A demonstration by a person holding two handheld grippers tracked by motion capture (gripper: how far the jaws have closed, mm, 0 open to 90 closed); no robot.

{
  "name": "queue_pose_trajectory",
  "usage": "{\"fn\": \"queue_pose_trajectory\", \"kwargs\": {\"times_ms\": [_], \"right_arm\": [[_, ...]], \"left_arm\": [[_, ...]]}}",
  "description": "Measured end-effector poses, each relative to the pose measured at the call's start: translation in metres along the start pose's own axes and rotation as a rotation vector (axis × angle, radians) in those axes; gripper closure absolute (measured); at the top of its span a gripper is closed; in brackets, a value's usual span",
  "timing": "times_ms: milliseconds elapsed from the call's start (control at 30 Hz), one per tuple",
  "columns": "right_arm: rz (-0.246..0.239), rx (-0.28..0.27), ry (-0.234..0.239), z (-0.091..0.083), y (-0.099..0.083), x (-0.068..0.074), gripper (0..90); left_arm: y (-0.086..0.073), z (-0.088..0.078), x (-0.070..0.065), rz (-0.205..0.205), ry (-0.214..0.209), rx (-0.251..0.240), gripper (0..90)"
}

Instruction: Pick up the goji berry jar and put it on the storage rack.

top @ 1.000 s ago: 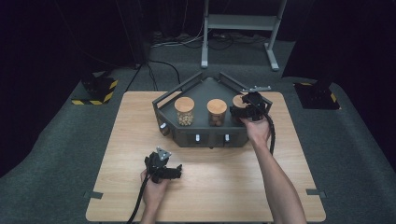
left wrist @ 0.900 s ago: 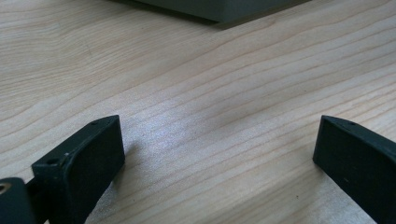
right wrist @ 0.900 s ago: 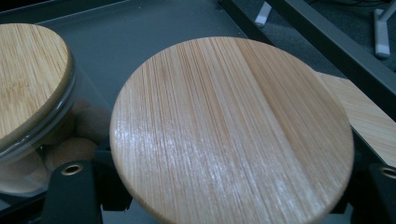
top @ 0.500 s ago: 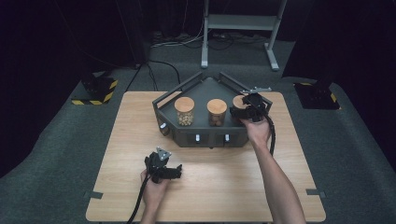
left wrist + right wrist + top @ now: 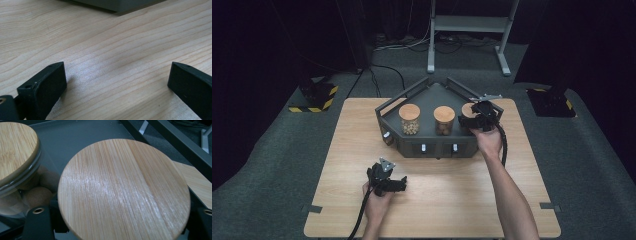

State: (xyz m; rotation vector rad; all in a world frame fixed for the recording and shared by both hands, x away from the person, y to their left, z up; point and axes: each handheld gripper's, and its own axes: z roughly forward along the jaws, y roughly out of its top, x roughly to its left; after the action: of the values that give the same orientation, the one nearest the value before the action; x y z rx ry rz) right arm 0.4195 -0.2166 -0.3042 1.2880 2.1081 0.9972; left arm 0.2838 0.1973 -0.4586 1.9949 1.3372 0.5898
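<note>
Gripping a round bamboo lid (image 5: 123, 190), the right tool (image 5: 484, 116); left tool (image 5: 117, 87) apart over grained wood table (image 5: 105, 45).

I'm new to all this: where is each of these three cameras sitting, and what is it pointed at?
High view: above the person's side, looking down on the table, dark tray, three jars, both forearms.
Left gripper view: rides the left gripper, facing bare tabletop between its open jaws.
Right gripper view: rides the right gripper, close over the right jar's wooden lid.
Shared: that lid also shows from above.

Left hand-held gripper (image 5: 398, 184) rests low with jaws wide apart; right hand-held gripper (image 5: 482, 116) reaches forward, arm extended.
</note>
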Motion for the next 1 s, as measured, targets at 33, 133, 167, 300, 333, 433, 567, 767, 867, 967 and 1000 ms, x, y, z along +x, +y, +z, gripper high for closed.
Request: {"fn": "queue_pose_trajectory", "kwargs": {"times_ms": [33,133,167,300,333,433,567,767,867,967,1000], "right_arm": [[-0.001,0.000,0.001,0.000,0.000,0.000,25.4],[0.000,0.002,0.004,0.000,0.000,-0.001,25.4],[0.000,0.003,0.004,0.000,0.000,-0.001,25.4],[0.000,0.004,0.007,0.000,0.001,-0.002,25.3],[0.000,0.004,0.007,0.000,0.001,-0.002,25.3],[0.001,0.006,0.008,0.000,0.001,-0.002,25.1],[0.006,0.005,0.011,0.000,0.001,-0.003,24.3],[0.035,-0.011,0.033,-0.001,-0.002,-0.009,15.8],[0.047,-0.014,0.065,-0.003,-0.003,-0.015,11.6],[0.053,-0.019,0.088,-0.005,-0.003,-0.019,10.5],[0.053,-0.023,0.094,-0.006,-0.004,-0.020,9.4]], "left_arm": [[0.000,0.000,0.000,0.000,0.000,0.000,2.0],[0.000,0.000,0.000,0.000,0.000,0.000,2.0],[0.000,0.000,0.000,0.000,0.000,0.000,2.0],[0.000,0.000,0.000,0.000,0.000,0.000,2.0],[0.000,0.000,0.000,0.000,0.000,0.000,2.0],[0.000,0.000,0.000,0.000,0.000,0.000,2.0],[0.000,0.000,0.000,0.000,0.000,0.000,2.0],[0.000,0.000,0.000,0.000,0.000,0.000,2.0],[0.000,0.000,0.000,0.000,0.000,0.000,2.0],[0.000,0.000,0.000,0.000,0.000,0.000,2.0],[0.000,0.000,0.000,0.000,0.000,0.000,2.0]]}}
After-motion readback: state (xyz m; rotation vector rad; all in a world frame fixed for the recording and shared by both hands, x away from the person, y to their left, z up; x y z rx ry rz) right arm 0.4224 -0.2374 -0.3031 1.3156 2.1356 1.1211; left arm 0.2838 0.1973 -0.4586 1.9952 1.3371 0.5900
